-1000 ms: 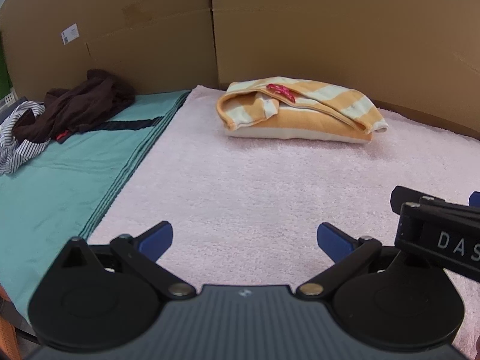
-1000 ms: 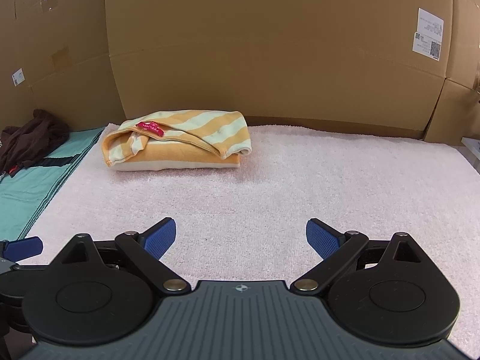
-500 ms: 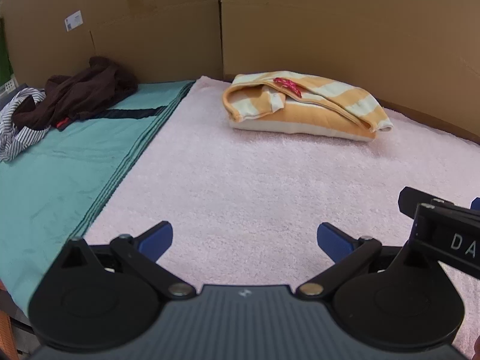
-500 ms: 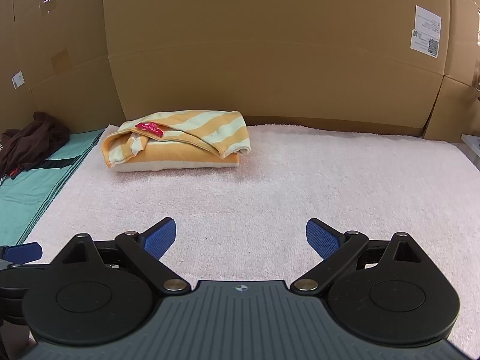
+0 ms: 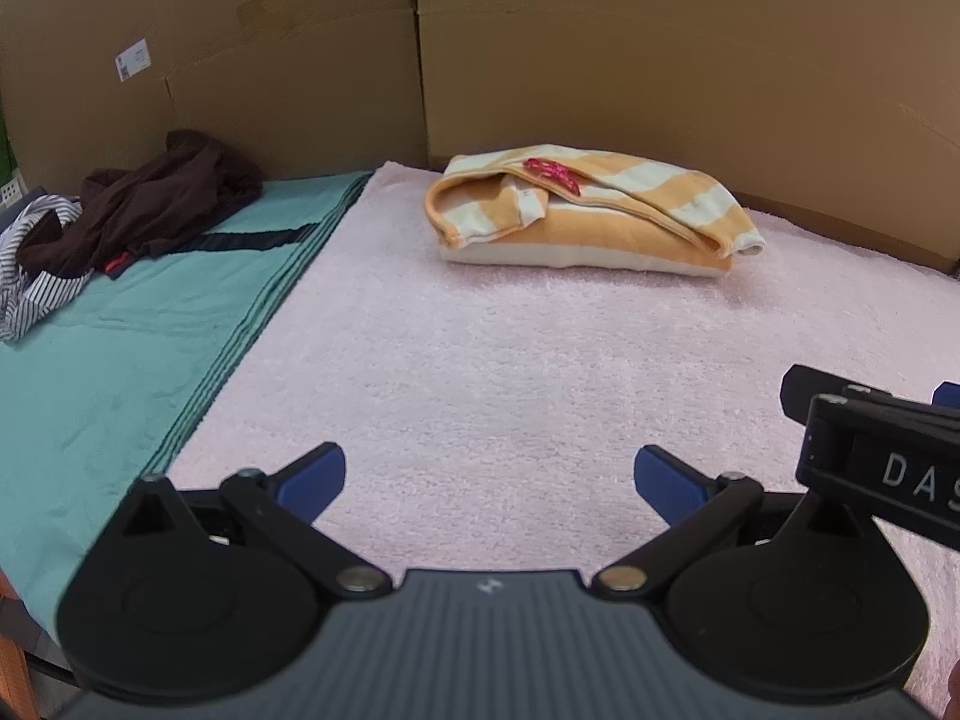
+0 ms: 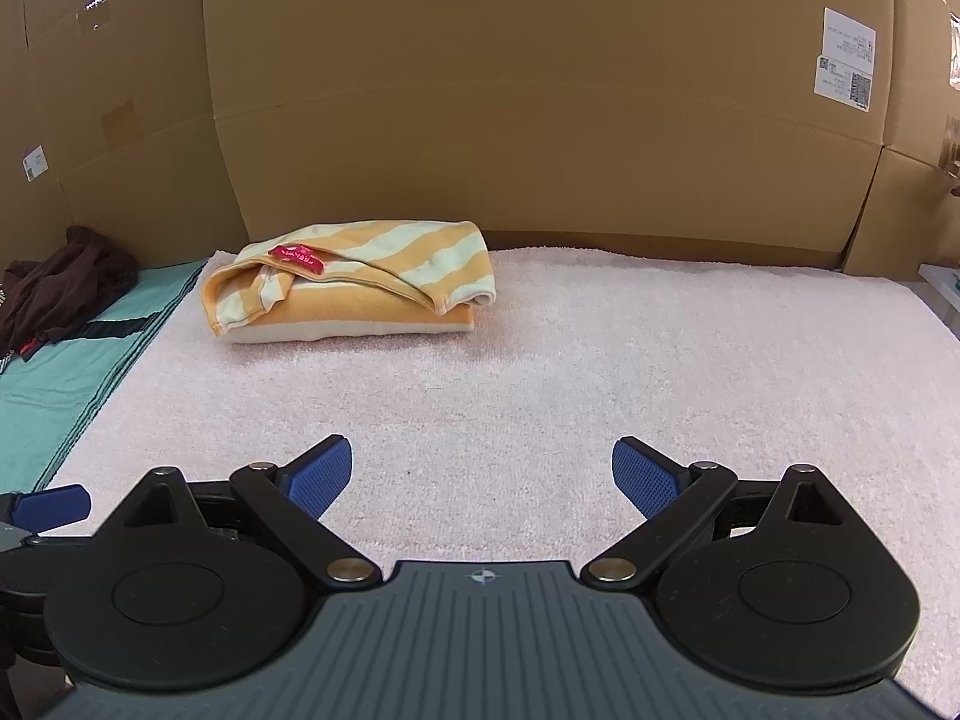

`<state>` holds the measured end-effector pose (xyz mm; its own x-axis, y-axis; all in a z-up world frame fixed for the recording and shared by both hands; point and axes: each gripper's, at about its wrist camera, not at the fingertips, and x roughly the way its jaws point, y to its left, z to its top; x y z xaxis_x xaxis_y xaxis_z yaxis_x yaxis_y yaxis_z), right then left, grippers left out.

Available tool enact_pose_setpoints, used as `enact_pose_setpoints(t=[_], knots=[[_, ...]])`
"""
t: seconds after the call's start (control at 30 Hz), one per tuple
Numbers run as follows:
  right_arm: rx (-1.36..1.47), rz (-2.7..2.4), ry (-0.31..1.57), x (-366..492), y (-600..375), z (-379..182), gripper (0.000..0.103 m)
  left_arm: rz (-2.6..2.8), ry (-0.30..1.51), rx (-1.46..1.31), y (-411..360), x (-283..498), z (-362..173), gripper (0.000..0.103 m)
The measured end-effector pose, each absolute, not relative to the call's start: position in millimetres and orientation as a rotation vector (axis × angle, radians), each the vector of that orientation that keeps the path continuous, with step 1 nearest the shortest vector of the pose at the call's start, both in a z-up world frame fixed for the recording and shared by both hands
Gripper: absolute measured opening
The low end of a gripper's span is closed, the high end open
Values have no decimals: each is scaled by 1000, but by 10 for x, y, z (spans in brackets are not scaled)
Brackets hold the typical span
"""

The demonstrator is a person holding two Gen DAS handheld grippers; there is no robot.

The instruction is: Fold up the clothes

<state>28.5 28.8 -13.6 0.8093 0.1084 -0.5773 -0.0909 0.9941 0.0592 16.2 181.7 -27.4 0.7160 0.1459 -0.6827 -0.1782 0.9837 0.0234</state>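
Nearest the left wrist camera, the left gripper (image 5: 489, 474) hangs over the pink towel (image 5: 510, 372) with its blue-padded fingers spread wide apart and nothing between them. At about three o'clock from it, part of the right gripper's black body juts in from the edge, white letters on its side. Seen from its own camera, the right gripper (image 6: 482, 477) also has its fingers well apart and empty, low over the same pink towel (image 6: 570, 360); a blue fingertip of the left gripper shows at nine o'clock, just beside it.

Further out, at twelve to one o'clock from the left gripper, the folded orange-and-cream striped garment (image 5: 591, 213) lies on the far part of the pink towel, a red label on its upper fold. From the right wrist view the same striped garment (image 6: 354, 282) sits at about eleven o'clock, well apart from both grippers.

At ten o'clock in the left view a teal cloth (image 5: 120, 348) lies alongside the pink towel, their edges meeting. On its far end rests a crumpled dark brown garment (image 5: 156, 198), and beside that a black-and-white striped piece (image 5: 36, 270), perhaps a shirt, though it is cut off at the edge.

Cardboard walls (image 6: 540, 90) close off the back, bearing white labels.
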Motion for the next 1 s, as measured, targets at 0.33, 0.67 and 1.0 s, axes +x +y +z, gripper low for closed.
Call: enact_pose_setpoints(t=[0.33, 0.67, 1.0], knots=[[35, 101, 622, 301, 259, -133, 96, 170, 750, -30, 1782, 154, -273, 102], [29, 104, 618, 286, 295, -125, 96, 179, 752, -33, 1805, 148, -288, 102], [21, 123, 615, 271, 375, -113, 96, 186, 750, -30, 1823, 146, -280, 102]])
